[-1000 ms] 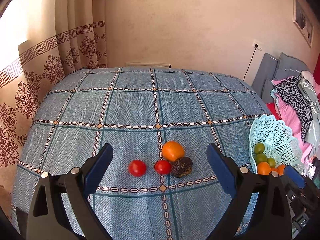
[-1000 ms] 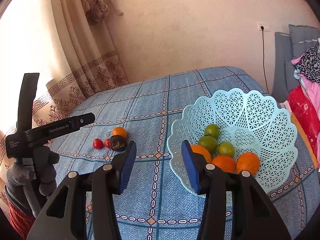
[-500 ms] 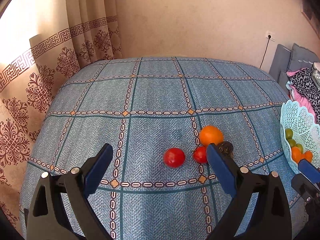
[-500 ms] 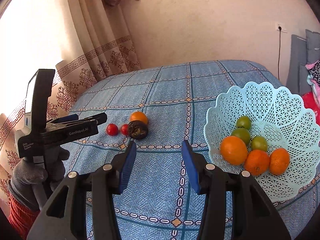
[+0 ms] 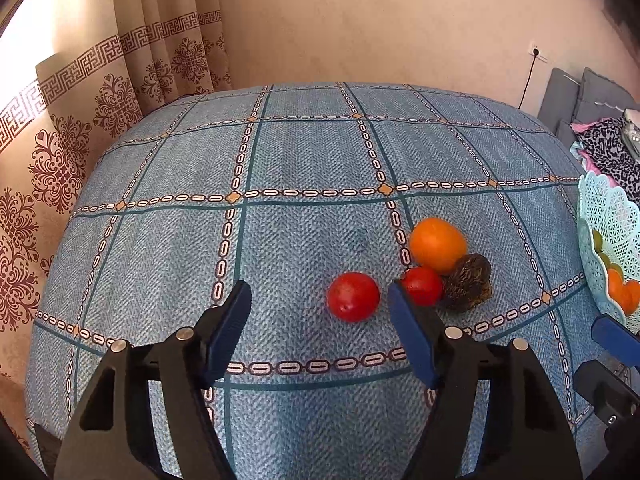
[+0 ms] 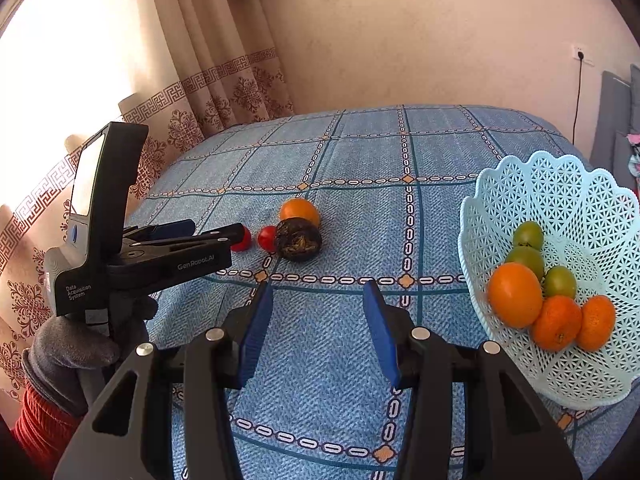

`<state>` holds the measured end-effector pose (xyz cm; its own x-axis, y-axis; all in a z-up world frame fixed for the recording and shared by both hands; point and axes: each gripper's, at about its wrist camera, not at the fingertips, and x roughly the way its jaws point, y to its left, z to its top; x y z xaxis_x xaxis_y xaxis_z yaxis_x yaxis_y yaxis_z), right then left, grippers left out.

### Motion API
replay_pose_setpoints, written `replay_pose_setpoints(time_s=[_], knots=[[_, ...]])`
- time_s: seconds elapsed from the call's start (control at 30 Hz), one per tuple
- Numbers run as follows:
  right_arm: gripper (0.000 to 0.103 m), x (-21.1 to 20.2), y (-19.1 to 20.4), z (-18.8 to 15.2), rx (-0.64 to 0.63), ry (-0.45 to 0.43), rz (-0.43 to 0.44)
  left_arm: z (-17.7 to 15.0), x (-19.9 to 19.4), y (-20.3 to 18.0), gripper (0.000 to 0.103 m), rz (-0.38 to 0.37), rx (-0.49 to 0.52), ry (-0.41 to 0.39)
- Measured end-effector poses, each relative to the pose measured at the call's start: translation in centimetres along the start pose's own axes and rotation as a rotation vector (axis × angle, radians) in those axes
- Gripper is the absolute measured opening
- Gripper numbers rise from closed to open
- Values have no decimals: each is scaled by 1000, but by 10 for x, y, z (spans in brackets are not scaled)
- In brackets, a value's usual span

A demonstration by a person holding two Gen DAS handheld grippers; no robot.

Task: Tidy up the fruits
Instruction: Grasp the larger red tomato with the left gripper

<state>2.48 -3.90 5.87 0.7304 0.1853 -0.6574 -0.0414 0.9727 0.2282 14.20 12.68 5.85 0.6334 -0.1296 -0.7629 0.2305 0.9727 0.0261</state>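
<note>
My left gripper hangs released, jaws spread around the near red tomato at lower centre of the left wrist view; I judge I should centre on it, clear of the second tomato, and squeeze gently. It looks smooth, glossy and round, likely to roll, while my right gripper waits unclenched and empty left of the basket.

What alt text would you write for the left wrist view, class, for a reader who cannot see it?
An open left gripper hovers over a blue checked tablecloth, pointing at a red tomato. Just right of it sit a second tomato, an orange and a dark rough fruit in a tight cluster. A pale blue basket of fruit shows at the right edge.
</note>
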Motion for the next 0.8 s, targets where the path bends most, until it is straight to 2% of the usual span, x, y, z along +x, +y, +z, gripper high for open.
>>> replay_pose_setpoints(time_s=[0.2,0.33,0.4,0.47,0.8], knots=[[47,9,-2,0,1,16,2,0,8,-1,68,-25,-1,6],[47,17,-1,3,-2,27,6,-2,16,-1,46,-40,-7,30],[47,21,-1,5,-7,32,6,-3,16,-1,41,-46,-6,26],[47,26,1,8,-9,40,9,-3,14,-2,29,-68,-2,22],[47,59,10,23,-24,99,40,-5,-2,6,28,-47,-28,-12]])
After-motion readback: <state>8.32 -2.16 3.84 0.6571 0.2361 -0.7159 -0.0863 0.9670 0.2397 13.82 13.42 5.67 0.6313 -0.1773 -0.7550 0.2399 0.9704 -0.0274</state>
